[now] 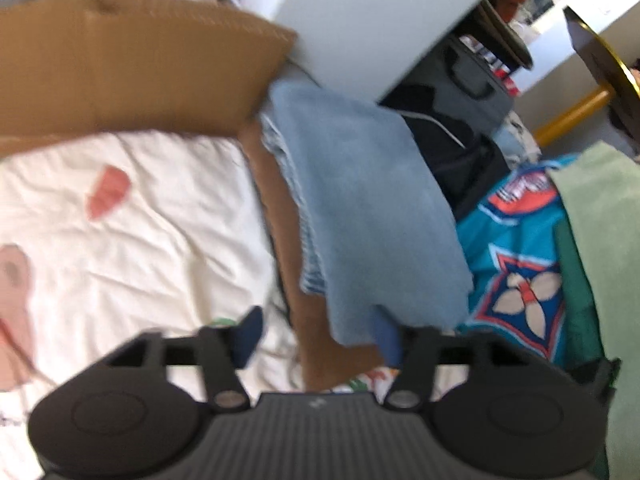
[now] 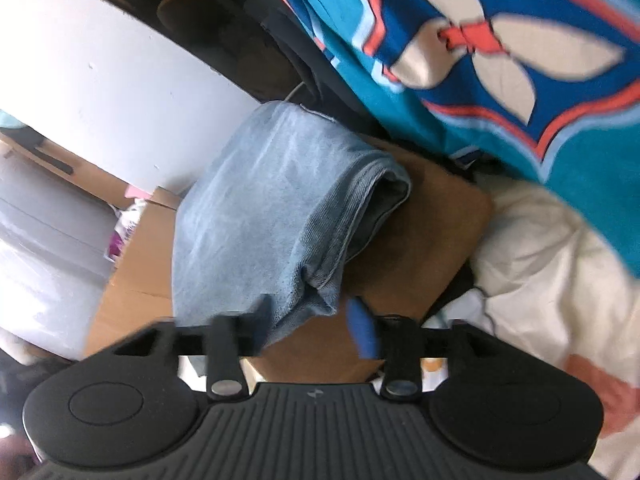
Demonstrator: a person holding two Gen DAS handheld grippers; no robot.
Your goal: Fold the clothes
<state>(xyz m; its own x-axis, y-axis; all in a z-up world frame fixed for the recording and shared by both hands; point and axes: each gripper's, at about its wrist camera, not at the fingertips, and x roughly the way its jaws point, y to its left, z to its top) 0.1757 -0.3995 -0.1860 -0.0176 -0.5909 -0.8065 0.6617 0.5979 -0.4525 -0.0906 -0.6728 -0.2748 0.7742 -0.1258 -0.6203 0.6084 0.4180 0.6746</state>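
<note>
A folded light blue cloth (image 1: 360, 184) hangs over the edge of a brown cardboard flap (image 1: 280, 240). My left gripper (image 1: 318, 334) is open just below the cloth's lower edge, and its blue fingertips (image 1: 250, 332) stand wide apart without pressing on anything. In the right wrist view the same blue cloth (image 2: 272, 200) lies doubled over the cardboard flap (image 2: 420, 232). My right gripper (image 2: 312, 326) is open, with the cloth's near corner hanging between its fingers and the right pad clear of it.
A white quilt with pink prints (image 1: 120, 240) lies to the left. A teal printed garment (image 1: 520, 260) and a green cloth (image 1: 608, 220) lie to the right. Behind are a large cardboard flap (image 1: 120, 64), a white panel (image 1: 380, 12) and a black bag (image 1: 452, 140).
</note>
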